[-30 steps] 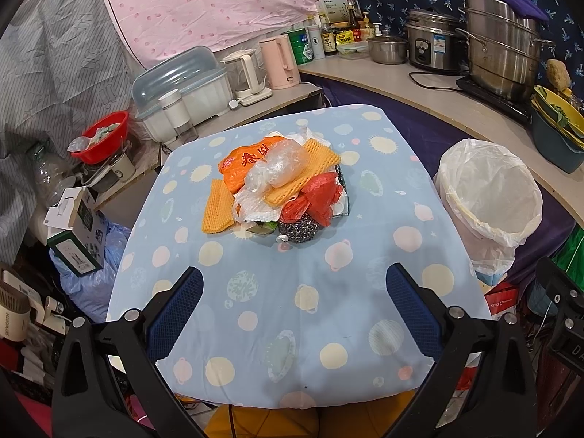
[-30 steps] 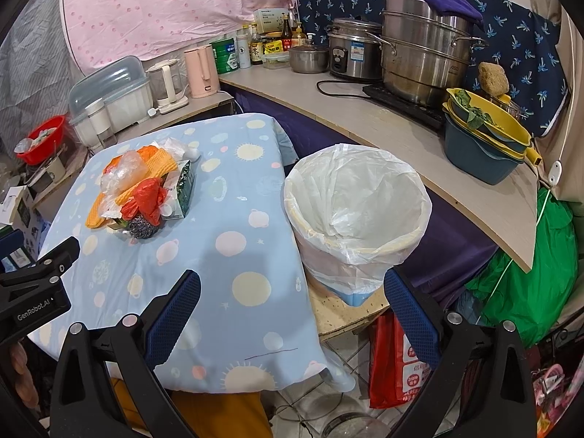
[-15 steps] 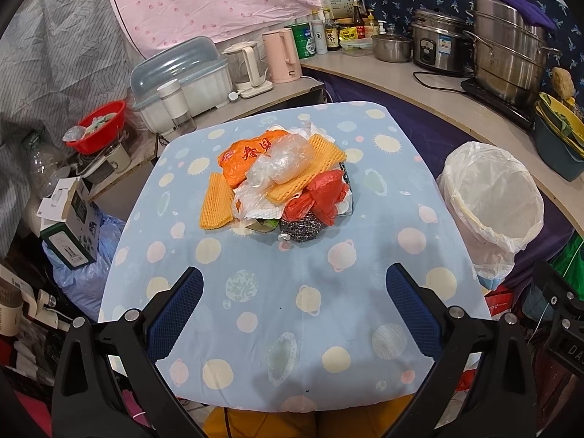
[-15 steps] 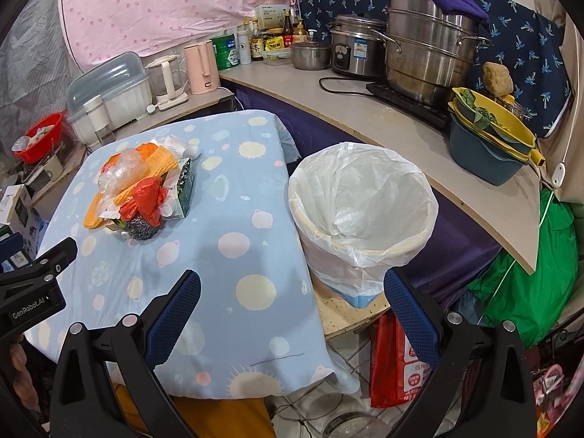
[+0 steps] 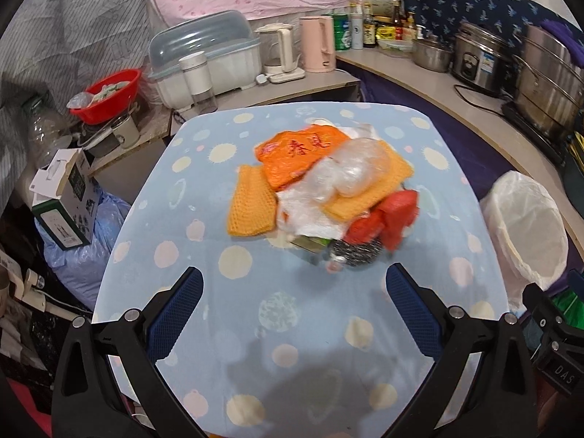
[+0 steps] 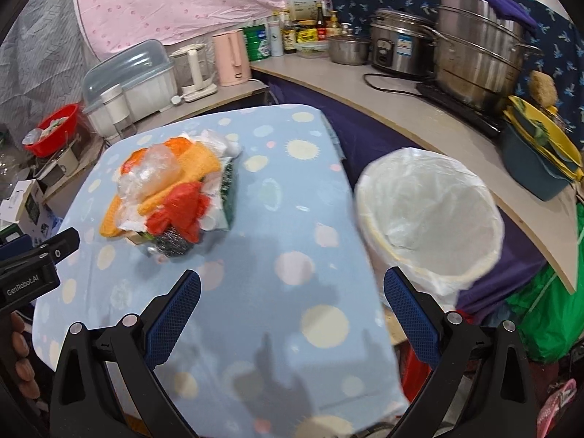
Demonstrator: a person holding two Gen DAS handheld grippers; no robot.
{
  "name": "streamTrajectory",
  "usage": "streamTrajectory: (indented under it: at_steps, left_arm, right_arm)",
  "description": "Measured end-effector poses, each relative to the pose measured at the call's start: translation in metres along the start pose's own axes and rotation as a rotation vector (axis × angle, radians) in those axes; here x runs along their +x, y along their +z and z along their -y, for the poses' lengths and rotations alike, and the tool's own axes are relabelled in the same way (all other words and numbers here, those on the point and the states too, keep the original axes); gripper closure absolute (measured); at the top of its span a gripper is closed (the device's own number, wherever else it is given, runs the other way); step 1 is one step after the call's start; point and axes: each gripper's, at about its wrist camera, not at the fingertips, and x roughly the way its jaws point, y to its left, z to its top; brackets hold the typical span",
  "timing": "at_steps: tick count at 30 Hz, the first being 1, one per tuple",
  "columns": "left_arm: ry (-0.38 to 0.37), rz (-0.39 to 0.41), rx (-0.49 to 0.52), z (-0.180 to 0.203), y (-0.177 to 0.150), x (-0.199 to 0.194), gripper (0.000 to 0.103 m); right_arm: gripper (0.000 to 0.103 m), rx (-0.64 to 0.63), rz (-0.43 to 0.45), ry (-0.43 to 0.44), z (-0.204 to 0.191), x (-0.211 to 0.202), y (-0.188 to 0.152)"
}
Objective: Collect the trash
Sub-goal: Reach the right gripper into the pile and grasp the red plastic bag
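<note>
Trash pile (image 5: 321,197) sat heaped near the middle of the cloth-covered table (image 5: 292,346); orange bag, two yellow mesh cloths, clear crumpled plastic, red plastic and a steel scourer (image 5: 356,252) at the near edge; all pieces touched or overlapped, outlines somewhat blurred.

Left gripper (image 5: 294,310) hovered above the near part of the table, fingers spread wide, nothing between them; pile lay at about 12 o'clock from it, slightly toward 1, near but not touching; scourer was the closest item, just beyond the right fingertip line.

Right gripper (image 6: 291,314) was likewise spread and empty; in its view the pile (image 6: 171,197) lay at 10 to 11 o'clock, farther off than from the left; lined bin (image 6: 430,219) stood off the table's right edge at about 1 o'clock, just beside its right finger.

Judgement: left gripper was the nearer and more squarely aimed one for the pick; right was better placed for the bin.

Pile's long axis ran roughly 10 to 4 o'clock in the left view, so a straight-ahead reach would meet its near lower corner first; risk: loose film slipping, or several pieces lifting together.
</note>
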Motion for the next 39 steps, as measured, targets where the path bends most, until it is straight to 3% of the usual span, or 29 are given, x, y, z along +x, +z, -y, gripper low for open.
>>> streamTrajectory:
  at_steps: [9,18,24,27,29,30,39]
  left_arm:
    - [-0.009,-0.028,-0.065,-0.049,0.025,0.040,0.007]
    - [-0.043,-0.055,-0.087,-0.064,0.039,0.071,0.007]
    - [-0.090,-0.068,-0.086,-0.060,0.047,0.085,0.007]
    - [-0.117,-0.075,-0.076,-0.053,0.052,0.091,0.007]
    - [-0.139,-0.078,-0.065,-0.046,0.055,0.095,0.007]
    - [-0.154,-0.079,-0.060,-0.042,0.056,0.096,0.007]
    - [-0.279,-0.099,-0.047,-0.009,0.069,0.108,0.007]
  right_arm:
    - [0.014,-0.064,0.019,0.083,-0.066,0.052,0.028]
    - [0.025,-0.115,-0.010,0.097,-0.106,0.101,0.040]
    - [0.039,-0.094,-0.059,0.086,-0.103,0.127,0.040]
    - [0.054,-0.068,-0.069,0.114,-0.096,0.131,0.040]
    - [0.071,-0.074,-0.060,0.112,-0.095,0.130,0.041]
    - [0.073,-0.080,-0.052,0.108,-0.095,0.129,0.041]
    - [0.076,-0.056,-0.021,0.100,-0.080,0.110,0.042]
